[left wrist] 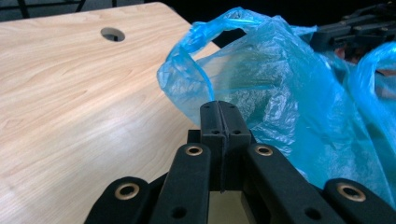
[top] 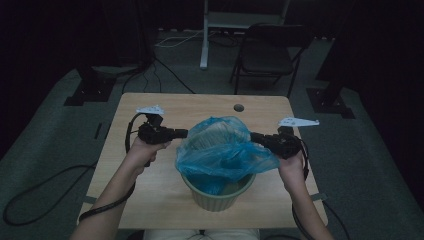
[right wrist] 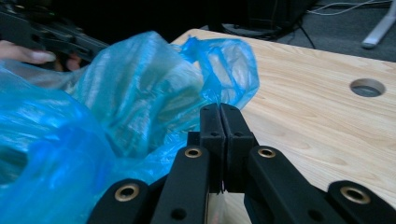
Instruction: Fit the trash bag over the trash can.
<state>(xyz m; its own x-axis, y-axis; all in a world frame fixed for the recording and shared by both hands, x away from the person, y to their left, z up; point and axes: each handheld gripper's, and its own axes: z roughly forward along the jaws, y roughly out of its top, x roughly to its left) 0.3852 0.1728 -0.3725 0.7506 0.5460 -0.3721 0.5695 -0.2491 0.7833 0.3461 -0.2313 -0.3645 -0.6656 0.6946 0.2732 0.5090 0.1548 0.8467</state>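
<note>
A thin blue plastic bag [top: 220, 150] sits loosely in a pale green ribbed bin [top: 215, 197] at the middle of the wooden table [top: 150, 200]. My left gripper [top: 184, 133] meets the bag's left rim, level with it. Its jaws [left wrist: 219, 105] are pressed together where the film [left wrist: 280, 93] comes down to their tips. My right gripper [top: 254, 136] holds the opposite rim. Its jaws [right wrist: 220, 108] are shut, and a sliver of the blue film [right wrist: 140, 93] rises from between them. The bag's mouth hangs slack between the two grippers.
A round cable hole [top: 239, 107] is in the table's far edge. A folding chair [top: 270, 50] and a white stand leg [top: 204, 45] are on the floor beyond. Cables trail from both grippers off the table sides.
</note>
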